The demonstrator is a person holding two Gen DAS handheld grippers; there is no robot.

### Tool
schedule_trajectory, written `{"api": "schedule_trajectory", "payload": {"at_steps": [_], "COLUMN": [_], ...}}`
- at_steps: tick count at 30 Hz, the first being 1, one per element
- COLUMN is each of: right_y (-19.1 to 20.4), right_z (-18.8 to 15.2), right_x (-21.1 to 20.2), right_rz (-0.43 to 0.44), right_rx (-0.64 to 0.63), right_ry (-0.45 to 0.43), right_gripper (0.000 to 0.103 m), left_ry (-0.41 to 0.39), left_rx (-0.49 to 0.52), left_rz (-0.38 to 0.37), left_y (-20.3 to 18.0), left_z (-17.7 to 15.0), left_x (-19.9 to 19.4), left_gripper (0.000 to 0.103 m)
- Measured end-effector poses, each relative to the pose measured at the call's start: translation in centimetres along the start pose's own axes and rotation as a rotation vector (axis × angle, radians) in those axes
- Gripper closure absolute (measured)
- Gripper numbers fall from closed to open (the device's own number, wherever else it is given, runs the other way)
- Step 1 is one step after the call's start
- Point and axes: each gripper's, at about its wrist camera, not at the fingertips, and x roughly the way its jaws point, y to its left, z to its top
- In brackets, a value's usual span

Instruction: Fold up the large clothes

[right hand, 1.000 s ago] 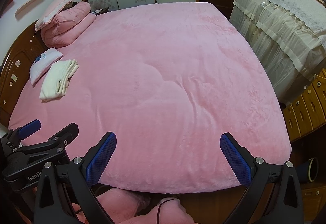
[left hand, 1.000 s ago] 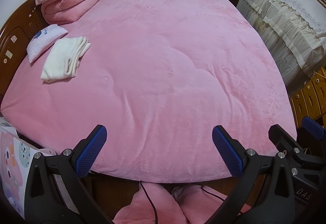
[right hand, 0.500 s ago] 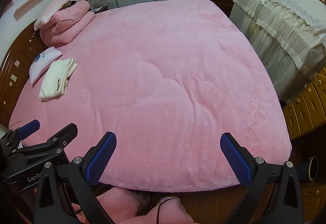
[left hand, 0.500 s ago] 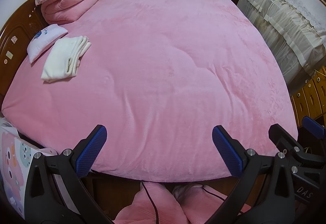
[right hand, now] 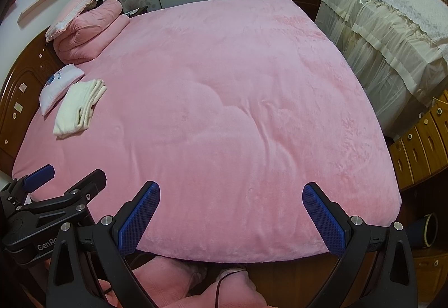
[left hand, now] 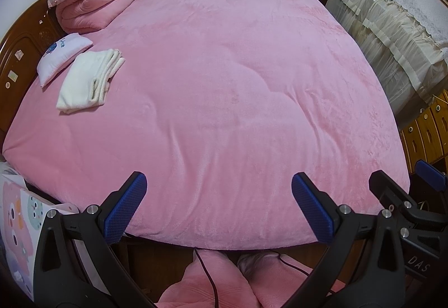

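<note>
a: item one, task thing? i list the folded cream garment (left hand: pixel 88 81) near the headboard (left hand: pixel 16 56), lying flat on the pink bed cover (left hand: pixel 238 89), just beside a small white pillow (left hand: pixel 63 56). well apart from both claws.

b: is it that, or the cover itself?

a: cannot tell from here. nothing unfolded lies on the bed. i log the cream piece as the likeliest; it looks already folded, in several layers.

b: handling?

a: soft, limp, light by my judgement. plush surface, so it should not slip between the pads. layers may slide off one another if lifted by one edge. i would take it at the stacked fold edge, or pinch two corners, one per claw.

b: claw states?

a: left claw (left hand: pixel 215 203): spread wide, nothing between its blue pads (left hand: pixel 123 208), hovering at the near edge of the bed. right claw (right hand: pixel 229 217): likewise wide and bare, alongside.

b: other entries?

a: rolled pink quilt (left hand: pixel 95 7) with a pillow on top, far corner. draped cream furniture (left hand: pixel 392 28) to the right.
</note>
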Motion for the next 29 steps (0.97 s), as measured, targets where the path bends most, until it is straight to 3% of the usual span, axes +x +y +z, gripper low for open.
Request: {"api": "schedule_trajectory", "payload": {"at_steps": [29], "right_y": [0.29], "right_z": [-0.3], "right_x": [-0.24], "right_rz": [0.0], "right_rx": [0.004], "right_ry": [0.001], "right_gripper": [0.0], "left_ry": [-0.001], "left_rx": [0.012], "left_rz": [0.011], "left_y": [0.54], "left_z": [-0.22], "left_x": [0.14], "left_gripper": [0.001]}}
